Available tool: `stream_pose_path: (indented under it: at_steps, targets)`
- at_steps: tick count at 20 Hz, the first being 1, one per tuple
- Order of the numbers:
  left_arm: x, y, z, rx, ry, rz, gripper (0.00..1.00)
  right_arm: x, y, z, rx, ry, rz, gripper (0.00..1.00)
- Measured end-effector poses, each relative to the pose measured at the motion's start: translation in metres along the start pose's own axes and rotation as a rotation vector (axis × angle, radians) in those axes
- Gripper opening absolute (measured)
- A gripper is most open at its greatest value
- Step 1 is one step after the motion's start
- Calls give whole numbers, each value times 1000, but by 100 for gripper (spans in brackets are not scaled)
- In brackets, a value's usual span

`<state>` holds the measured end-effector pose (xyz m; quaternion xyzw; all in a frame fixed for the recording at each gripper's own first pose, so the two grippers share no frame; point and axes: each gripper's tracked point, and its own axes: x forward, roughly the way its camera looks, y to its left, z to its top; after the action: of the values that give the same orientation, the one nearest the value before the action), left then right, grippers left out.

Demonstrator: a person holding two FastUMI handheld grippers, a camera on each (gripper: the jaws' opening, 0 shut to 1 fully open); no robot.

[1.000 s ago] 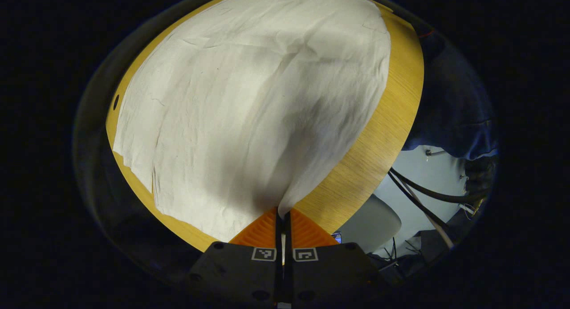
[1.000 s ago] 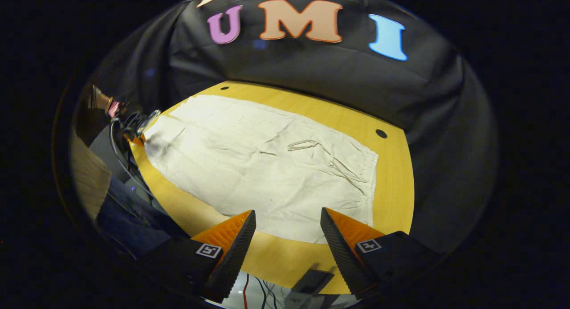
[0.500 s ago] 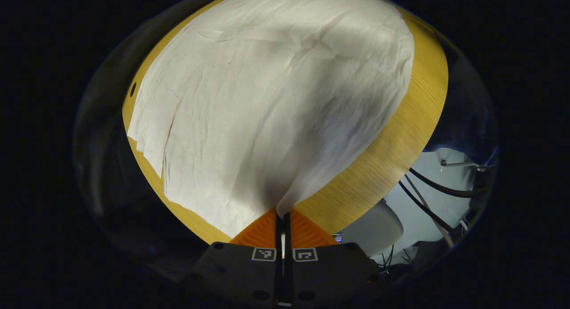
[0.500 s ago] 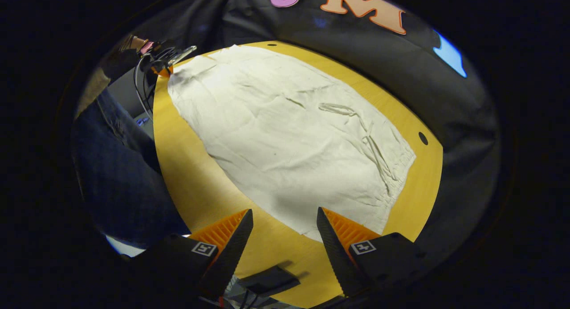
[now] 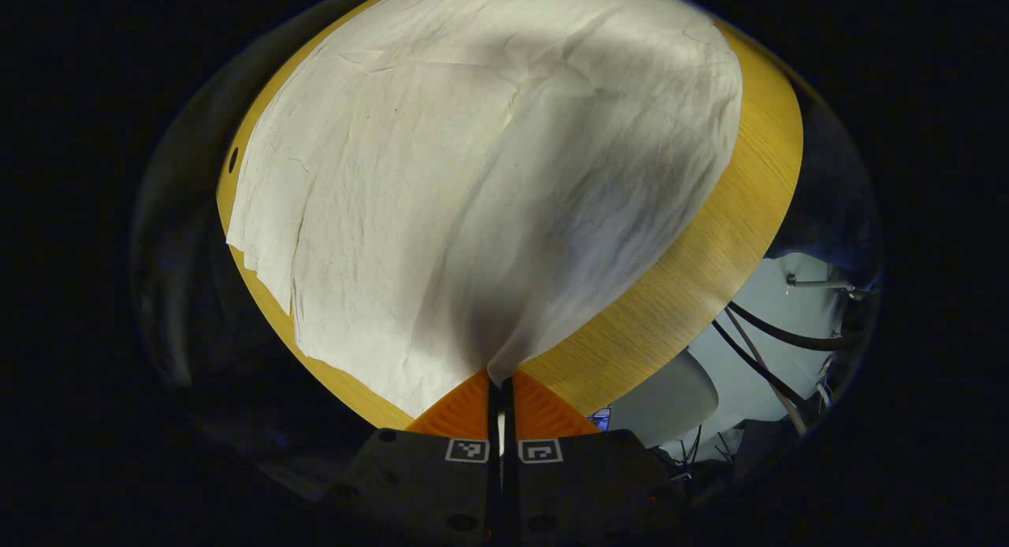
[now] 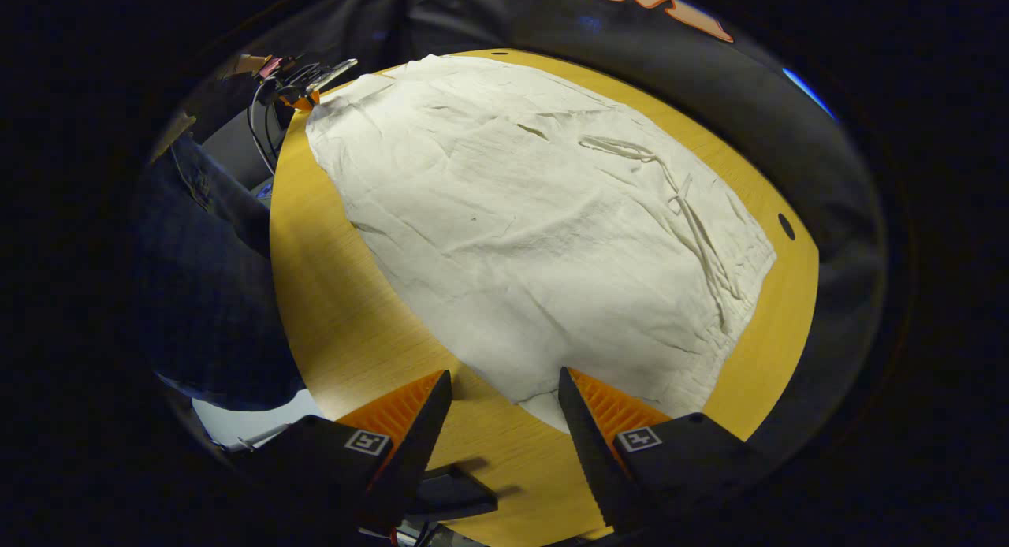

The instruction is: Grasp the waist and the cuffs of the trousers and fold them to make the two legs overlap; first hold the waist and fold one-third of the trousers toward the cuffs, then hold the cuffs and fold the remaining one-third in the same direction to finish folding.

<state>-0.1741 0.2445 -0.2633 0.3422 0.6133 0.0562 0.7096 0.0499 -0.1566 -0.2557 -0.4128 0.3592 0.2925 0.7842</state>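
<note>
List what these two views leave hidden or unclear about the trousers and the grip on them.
- Left gripper view: the left gripper pinches a corner of the trousers; the cloth between its fingers is hidden.
- Right gripper view: the waist corner nearest the open right gripper lies partly behind one of the fingers.
- Both views: the table under the cloth is covered.

- No brand name, number or word can be read on anything here.
- The left gripper (image 5: 502, 383) carries two small square black-and-white coded markers on its body, one behind each finger; they are patterns, not text.
- The right gripper (image 6: 504, 396) carries the same kind of square marker behind each of its two fingers.
- The trousers (image 6: 544, 232) and the wooden table (image 6: 331, 310) show no label or print.
</note>
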Motion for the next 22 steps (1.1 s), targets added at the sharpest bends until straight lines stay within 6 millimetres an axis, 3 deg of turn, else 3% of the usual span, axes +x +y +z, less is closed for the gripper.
stream_pose_path:
  at_steps: [5, 7, 8, 9, 12, 13, 15, 17, 18, 22]
  targets:
    - [0, -1, 0, 0, 4, -14, 0, 2, -6, 2, -8, 6, -1, 75]
    - [0, -1, 0, 2, 2, -16, 0, 1, -9, 2, 2, 14, -14, 51]
    - [0, -1, 0, 2, 0, -17, 0, 2, -9, 2, 0, 17, -17, 47]
    - [0, -1, 0, 0, -2, -18, 0, 2, -9, 2, -9, 21, -12, 33]
    - [0, -2, 0, -13, -11, -24, 0, 1, -10, 3, -49, 36, -25, 10]
    - [0, -2, -1, -15, -12, -24, 0, 1, -10, 4, -49, 30, -28, 13]
    - [1, -2, -1, -17, -20, -25, 0, 2, -11, 4, -30, 47, -33, 5]
    - [1, -2, -1, -30, -32, -36, 0, 2, -11, 5, -6, 72, -44, 7]
    - [1, -2, -1, -33, -35, -47, 0, 0, -13, 6, -11, 81, -54, 3]
    - [-4, 4, 4, -29, -48, -89, 0, -15, -15, 15, -14, 108, -79, 3]
